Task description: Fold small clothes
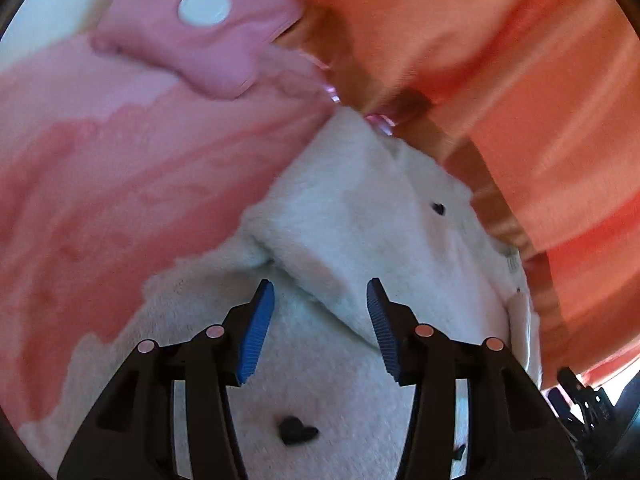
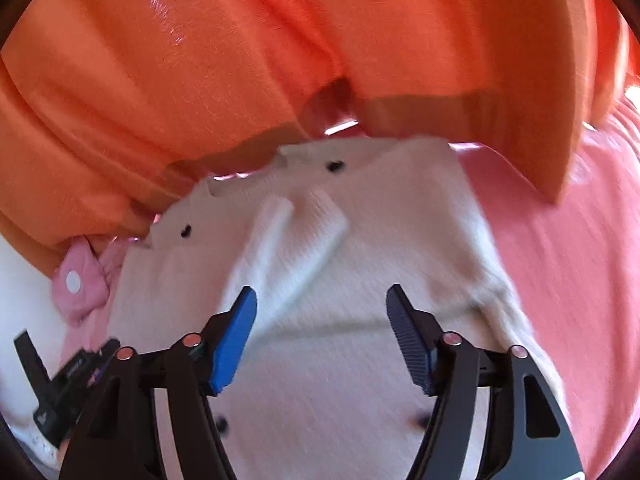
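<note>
A small white fuzzy garment (image 1: 360,220) with black heart marks lies on a pink cloth surface (image 1: 100,168). It also shows in the right wrist view (image 2: 360,240), with a folded white cuff or sleeve lying on its middle. My left gripper (image 1: 320,300) is open just above the white garment, with nothing between its blue pads. My right gripper (image 2: 322,308) is open above the same garment, with nothing between its pads. The left gripper's body (image 2: 68,376) shows at the lower left of the right wrist view.
A pink garment with a white round button (image 1: 204,6) lies at the far left of the white one; it also shows in the right wrist view (image 2: 80,284). Orange pleated fabric (image 2: 240,60) hangs along the far side, close behind the white garment. The pink surface (image 2: 560,260) extends right.
</note>
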The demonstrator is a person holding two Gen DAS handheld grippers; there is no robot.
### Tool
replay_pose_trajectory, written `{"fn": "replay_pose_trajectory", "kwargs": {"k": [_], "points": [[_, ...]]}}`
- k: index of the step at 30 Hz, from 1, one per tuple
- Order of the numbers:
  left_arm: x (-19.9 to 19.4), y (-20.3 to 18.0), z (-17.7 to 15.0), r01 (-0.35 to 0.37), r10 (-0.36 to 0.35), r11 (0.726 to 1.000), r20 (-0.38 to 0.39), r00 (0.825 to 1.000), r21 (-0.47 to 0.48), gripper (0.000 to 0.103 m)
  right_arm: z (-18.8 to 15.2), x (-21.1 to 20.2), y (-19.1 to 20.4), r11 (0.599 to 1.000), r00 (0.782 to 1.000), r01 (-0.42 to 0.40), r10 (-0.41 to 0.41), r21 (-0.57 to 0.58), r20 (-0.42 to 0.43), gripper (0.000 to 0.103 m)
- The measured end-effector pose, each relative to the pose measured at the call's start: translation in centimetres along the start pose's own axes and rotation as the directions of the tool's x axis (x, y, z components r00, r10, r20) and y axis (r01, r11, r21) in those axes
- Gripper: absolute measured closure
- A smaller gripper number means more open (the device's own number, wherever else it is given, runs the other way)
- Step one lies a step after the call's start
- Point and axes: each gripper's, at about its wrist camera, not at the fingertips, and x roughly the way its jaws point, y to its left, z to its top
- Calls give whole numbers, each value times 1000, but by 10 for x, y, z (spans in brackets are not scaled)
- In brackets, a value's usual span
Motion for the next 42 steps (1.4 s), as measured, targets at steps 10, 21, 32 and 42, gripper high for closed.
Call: {"fn": "replay_pose_trajectory", "kwargs": {"k": [10, 21, 32, 42], "points": [[27, -11, 0, 18, -18, 1000, -15, 1000, -17, 58, 36, 27, 17, 983, 984, -175, 174, 47, 22, 87], [29, -13, 1, 63, -65, 995, -16, 998, -83, 50, -4, 19, -123, 932, 986, -148, 163, 330, -19, 71], [41, 6, 19, 76, -74, 989, 20, 997, -129, 92, 17, 39, -68, 992, 998, -68, 68, 105, 0, 95], [28, -16, 15, -57, 52, 998, 127, 991, 32, 97, 12, 22, -83, 999, 999, 36, -36, 19, 36, 97]]}}
